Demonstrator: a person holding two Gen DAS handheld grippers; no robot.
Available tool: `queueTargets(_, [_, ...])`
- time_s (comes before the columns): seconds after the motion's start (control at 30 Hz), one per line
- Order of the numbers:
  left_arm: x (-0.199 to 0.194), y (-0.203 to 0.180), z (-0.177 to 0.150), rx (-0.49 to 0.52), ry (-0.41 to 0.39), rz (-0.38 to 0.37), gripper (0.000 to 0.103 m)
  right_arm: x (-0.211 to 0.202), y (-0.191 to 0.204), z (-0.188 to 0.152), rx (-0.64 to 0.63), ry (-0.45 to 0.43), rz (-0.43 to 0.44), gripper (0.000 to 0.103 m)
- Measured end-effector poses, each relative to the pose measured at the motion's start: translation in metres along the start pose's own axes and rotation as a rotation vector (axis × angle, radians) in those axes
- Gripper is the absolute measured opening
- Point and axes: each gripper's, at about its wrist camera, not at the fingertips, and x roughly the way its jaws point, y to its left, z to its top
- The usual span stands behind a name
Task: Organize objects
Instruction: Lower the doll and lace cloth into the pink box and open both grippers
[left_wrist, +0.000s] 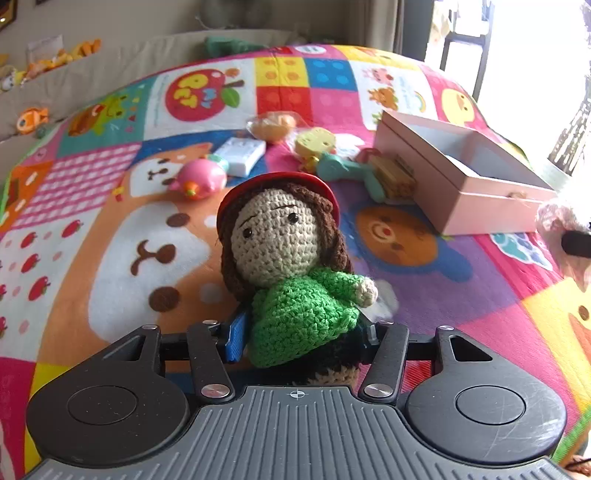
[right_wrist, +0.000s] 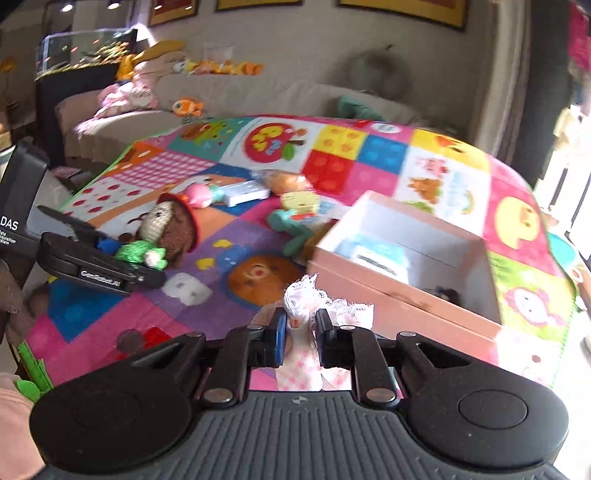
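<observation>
Left gripper (left_wrist: 301, 332) clamps a crocheted doll (left_wrist: 284, 258); right gripper (right_wrist: 300, 338) pinches a lace-trimmed cloth (right_wrist: 308, 295) beside the pink box (right_wrist: 406, 295).

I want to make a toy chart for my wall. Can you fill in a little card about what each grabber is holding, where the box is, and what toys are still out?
left hand-held gripper: closed on the crochet doll, gripped around its body
right hand-held gripper: shut on a pink-and-white lacy cloth toy
pink box: open on the play mat, something pale blue and white inside
toys still out: pink round toy, white packet, yellow toy, teal toy
</observation>
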Motion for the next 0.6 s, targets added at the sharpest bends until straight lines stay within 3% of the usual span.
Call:
queueTargets(0.13, [-0.012, -0.021, -0.008, 0.053, 0.049, -0.106, 0.056, -0.010, -0.024, -0.014, 0.084, -0.013, -0.043, 0.016])
queueTargets(0.23, [-0.019, -0.031, -0.003, 0.029, 0.067, -0.186, 0.052, -0.014, -0.037, -0.024, 0.137, -0.029, -0.053, 0.016])
queueTargets(0.33, [-0.030, -0.046, 0.019, 0.056, 0.002, -0.202, 0.046, -0.019, -0.047, -0.033, 0.174, -0.052, -0.061, 0.016])
queueTargets(0.6, [-0.031, -0.126, 0.115, 0.182, -0.205, -0.292, 0.045, -0.017, -0.076, -0.052, 0.298, -0.088, -0.055, 0.016])
